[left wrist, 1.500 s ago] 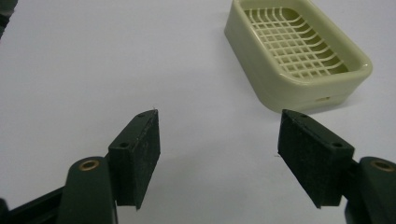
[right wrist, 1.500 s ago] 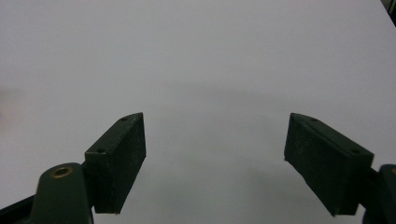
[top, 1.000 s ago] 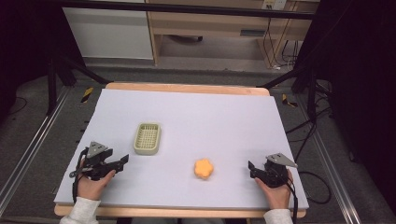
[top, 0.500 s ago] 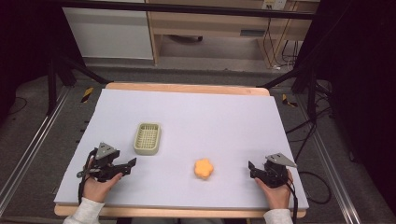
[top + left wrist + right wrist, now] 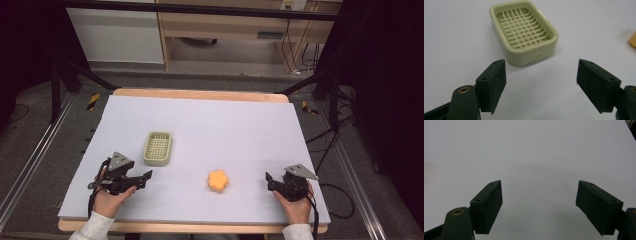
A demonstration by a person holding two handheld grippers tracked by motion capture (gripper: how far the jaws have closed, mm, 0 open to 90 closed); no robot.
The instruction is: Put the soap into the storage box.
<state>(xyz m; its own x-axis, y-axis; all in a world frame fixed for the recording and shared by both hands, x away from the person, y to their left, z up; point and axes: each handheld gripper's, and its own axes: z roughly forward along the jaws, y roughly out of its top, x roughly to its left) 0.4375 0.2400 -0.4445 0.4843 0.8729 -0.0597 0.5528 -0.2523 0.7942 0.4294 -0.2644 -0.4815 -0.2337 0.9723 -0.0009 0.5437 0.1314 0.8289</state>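
Pale-green plastic soap dish with a grid floor (image 5: 523, 32) sits left of centre on the white table (image 5: 225, 130), just ahead of the left gripper (image 5: 141, 179). Versus a second ago that gripper has moved right toward the dish and its jaws have just been opening, nothing between them: likely lining up a grasp. Dish upright, empty. Right gripper (image 5: 271, 181) open, idle at the near right. Orange flower-shaped piece (image 5: 218, 180) lies between the two.
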